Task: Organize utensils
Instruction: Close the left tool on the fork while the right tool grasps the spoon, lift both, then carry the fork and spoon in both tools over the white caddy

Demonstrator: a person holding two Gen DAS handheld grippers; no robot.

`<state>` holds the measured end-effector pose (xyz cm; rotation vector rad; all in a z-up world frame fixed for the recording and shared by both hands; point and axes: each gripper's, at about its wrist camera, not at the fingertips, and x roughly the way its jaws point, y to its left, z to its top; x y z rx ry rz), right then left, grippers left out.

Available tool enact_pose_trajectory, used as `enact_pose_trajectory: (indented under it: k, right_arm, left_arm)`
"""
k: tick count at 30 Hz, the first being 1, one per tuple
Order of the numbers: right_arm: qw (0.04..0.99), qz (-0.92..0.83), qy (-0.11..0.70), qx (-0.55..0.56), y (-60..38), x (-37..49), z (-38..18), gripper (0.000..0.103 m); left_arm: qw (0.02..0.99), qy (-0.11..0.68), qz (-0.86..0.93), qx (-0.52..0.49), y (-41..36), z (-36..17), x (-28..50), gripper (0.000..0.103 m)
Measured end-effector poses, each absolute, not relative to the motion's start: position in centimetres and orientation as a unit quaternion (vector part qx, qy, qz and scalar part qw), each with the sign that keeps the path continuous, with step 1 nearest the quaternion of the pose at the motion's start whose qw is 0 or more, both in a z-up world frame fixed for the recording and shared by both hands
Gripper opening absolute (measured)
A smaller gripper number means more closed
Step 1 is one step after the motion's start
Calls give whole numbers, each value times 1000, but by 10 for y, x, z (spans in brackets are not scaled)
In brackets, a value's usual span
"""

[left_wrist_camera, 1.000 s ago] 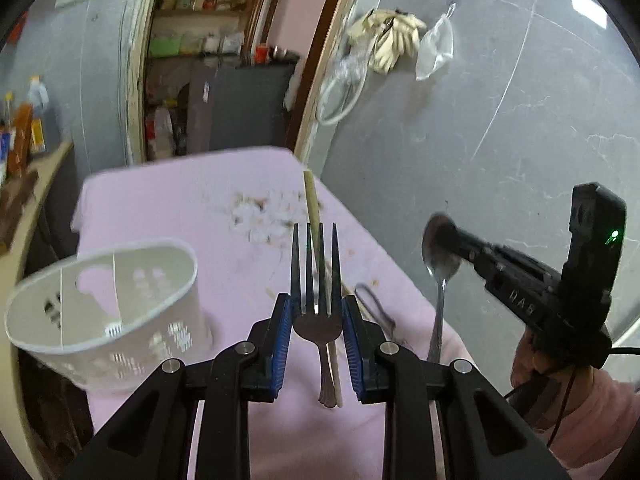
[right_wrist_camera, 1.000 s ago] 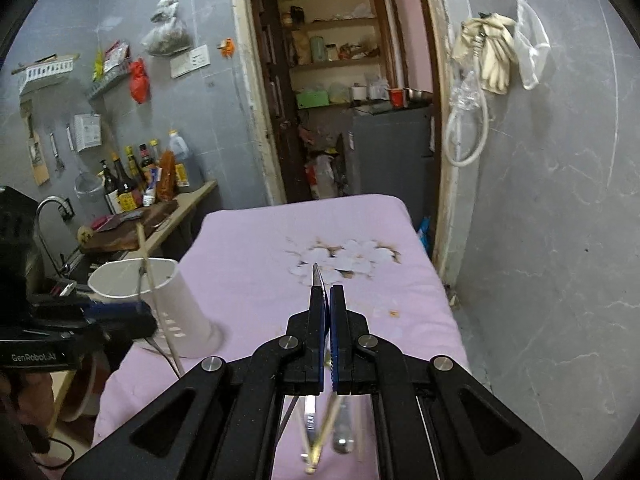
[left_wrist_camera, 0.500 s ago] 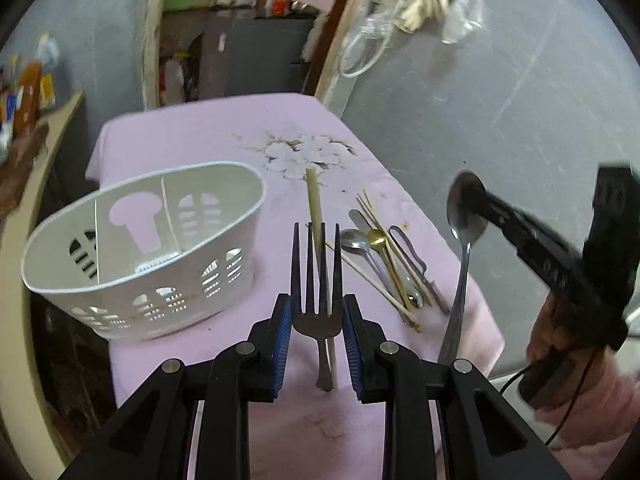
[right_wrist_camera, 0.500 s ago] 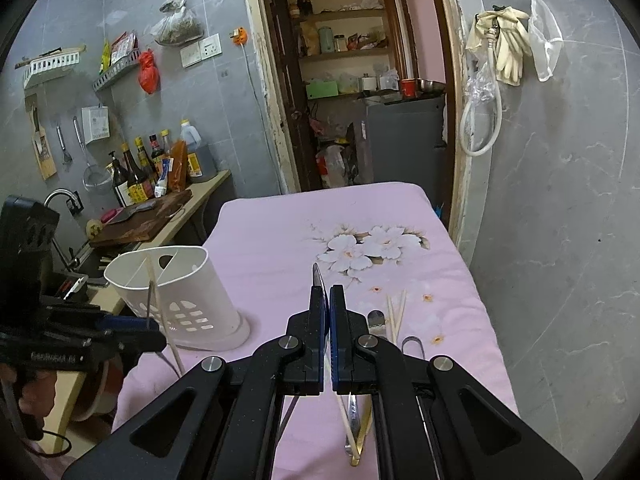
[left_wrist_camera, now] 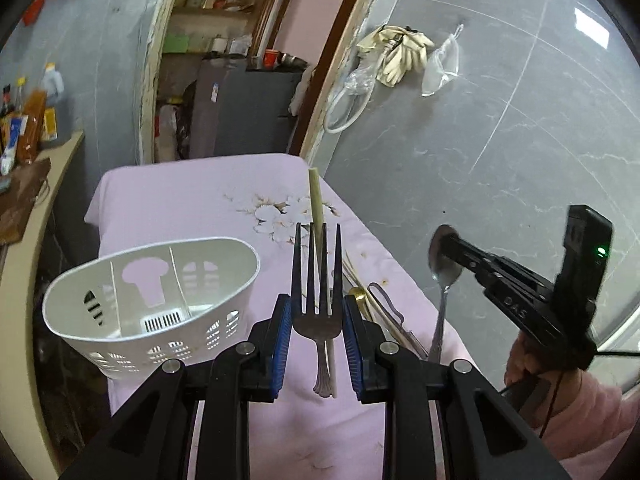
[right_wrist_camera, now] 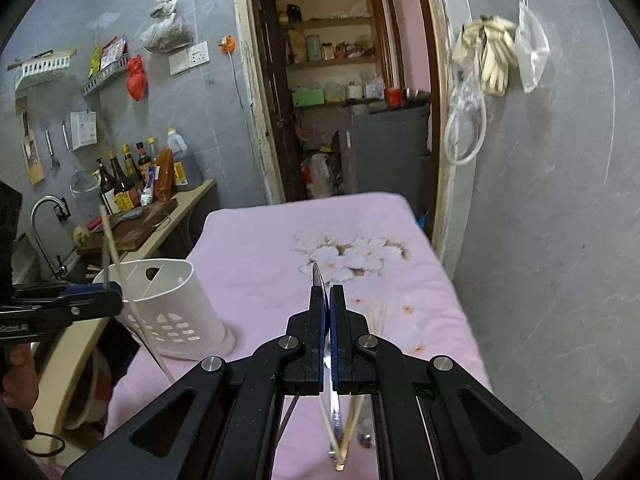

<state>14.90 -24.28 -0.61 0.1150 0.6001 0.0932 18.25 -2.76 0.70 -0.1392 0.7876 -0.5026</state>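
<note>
On the far left of the left wrist view, the counter [left_wrist_camera: 24,216] carries bottles [left_wrist_camera: 36,120] and a brown board. Next comes the white holder [left_wrist_camera: 160,304], standing on the pink cloth [left_wrist_camera: 180,208] near its left edge; two thin walls divide its inside into three compartments, and I see no utensil in them.

In the middle, your left gripper [left_wrist_camera: 316,328] grasps a fork [left_wrist_camera: 317,280] by the wide part under its tines, with the blue pads pressing on both sides. The tines point up and away from you, and the handle hangs down between the fingers. A pale chopstick [left_wrist_camera: 315,208] is caught in the same grip just behind the fork and rises past the tines.

To the right of the fork, the loose utensils [left_wrist_camera: 380,312] lie on the cloth in a small pile: thin chopsticks, a gold piece and dark metal pieces.

Further right, your right gripper [left_wrist_camera: 442,256] is clenched on the bowl of a spoon [left_wrist_camera: 443,276], and the handle hangs down toward the cloth. In the right wrist view the same pads [right_wrist_camera: 320,312] stand almost together, with the spoon's edge [right_wrist_camera: 317,276] rising above them.

On the far right you see the grey wall [left_wrist_camera: 520,140], with gloves [left_wrist_camera: 400,56] and a plastic bag hanging on it.
</note>
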Motion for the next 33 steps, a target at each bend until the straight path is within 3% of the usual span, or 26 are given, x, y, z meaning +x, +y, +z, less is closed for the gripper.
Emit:
enact_pose_trajectory:
  k: [14,33]
  right_arm:
    - [968,114,220,30,-201,159,42,2]
    - [965,190,178,8,-158,169,83,2]
  left_arm:
    - [922,318,-211,-61,1,47,152,24]
    - [940,278,-193,-48,34,76,125,24]
